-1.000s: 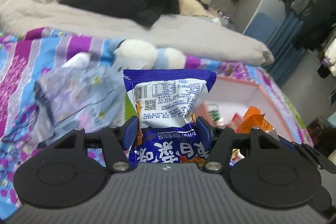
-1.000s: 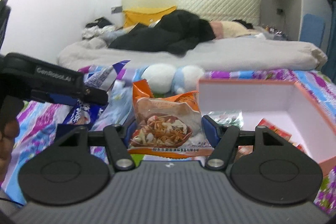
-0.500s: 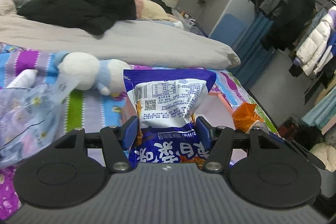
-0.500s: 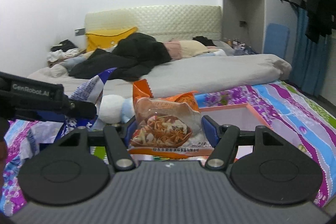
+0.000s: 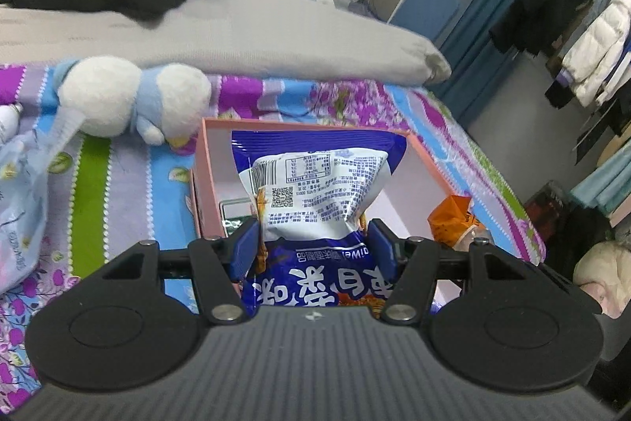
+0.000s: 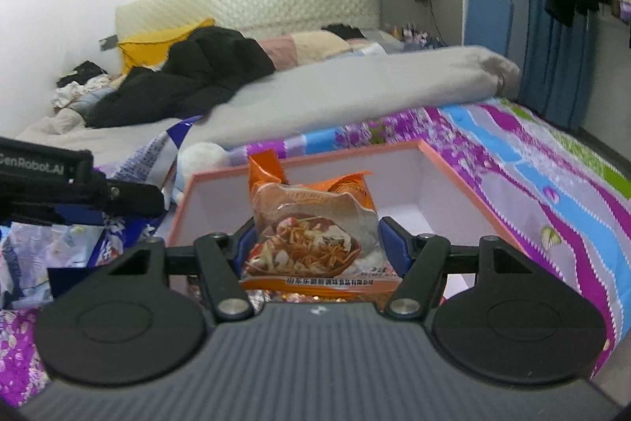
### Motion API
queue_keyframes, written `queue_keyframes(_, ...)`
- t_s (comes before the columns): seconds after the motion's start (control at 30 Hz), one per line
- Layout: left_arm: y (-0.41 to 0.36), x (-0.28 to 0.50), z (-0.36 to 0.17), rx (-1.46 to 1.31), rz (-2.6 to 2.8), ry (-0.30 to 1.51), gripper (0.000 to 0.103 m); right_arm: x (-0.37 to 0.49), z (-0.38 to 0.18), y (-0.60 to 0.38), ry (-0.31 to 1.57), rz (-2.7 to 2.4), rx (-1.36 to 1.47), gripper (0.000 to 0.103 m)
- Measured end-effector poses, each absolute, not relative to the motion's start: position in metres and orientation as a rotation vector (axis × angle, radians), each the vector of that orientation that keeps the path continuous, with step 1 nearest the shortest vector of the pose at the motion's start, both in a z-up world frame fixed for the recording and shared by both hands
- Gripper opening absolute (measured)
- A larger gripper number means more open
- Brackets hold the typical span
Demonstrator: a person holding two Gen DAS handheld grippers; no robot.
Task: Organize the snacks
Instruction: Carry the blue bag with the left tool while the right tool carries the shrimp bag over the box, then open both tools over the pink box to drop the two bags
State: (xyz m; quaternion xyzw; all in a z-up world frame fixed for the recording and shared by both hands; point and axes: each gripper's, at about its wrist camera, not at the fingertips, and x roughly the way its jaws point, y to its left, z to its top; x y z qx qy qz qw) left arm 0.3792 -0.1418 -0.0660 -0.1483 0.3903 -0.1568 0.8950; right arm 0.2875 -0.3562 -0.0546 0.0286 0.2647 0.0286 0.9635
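Left wrist shows your left tongs (image 5: 311, 249) clamping the blue packet (image 5: 315, 180), right tongs (image 6: 315, 247) the orange packet (image 6: 311, 231); releasing early drops them outside the box (image 6: 465, 184) at twelve o'clock.

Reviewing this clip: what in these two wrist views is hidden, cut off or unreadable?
- Left wrist view: most of the box floor, hidden behind the blue snack bag in the left tongs.
- Left wrist view: the blue bag's lower part, cut off by the tongs' body.
- Right wrist view: the box's near contents, hidden by the orange snack bag in the right tongs.
- Both views: the bags' small print, too fine to read.
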Motion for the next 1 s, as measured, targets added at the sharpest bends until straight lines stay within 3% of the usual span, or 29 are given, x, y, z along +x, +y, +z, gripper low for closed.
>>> queue_keyframes(0.63,-0.185,0.429,-0.106,-0.245,-0.319,0.904,0.066,0.333,-0.108,-0.390,0.676,0.038,0.167,0.068)
queue_keyframes(0.7,-0.184,0.429,-0.103,-0.228,-0.318,0.906,0.070,0.333,-0.108,-0.391,0.686,0.034,0.163,0.068)
queue_keyframes(0.77,-0.181,0.428,-0.100,-0.237,-0.308,0.910,0.084,0.331,-0.104,-0.393,0.683,0.023,0.156,0.082)
queue_keyframes(1.0,-0.167,0.404,-0.058,-0.212,-0.318,0.847,0.085,0.317,-0.067,-0.396,0.604,0.034,0.160,0.082)
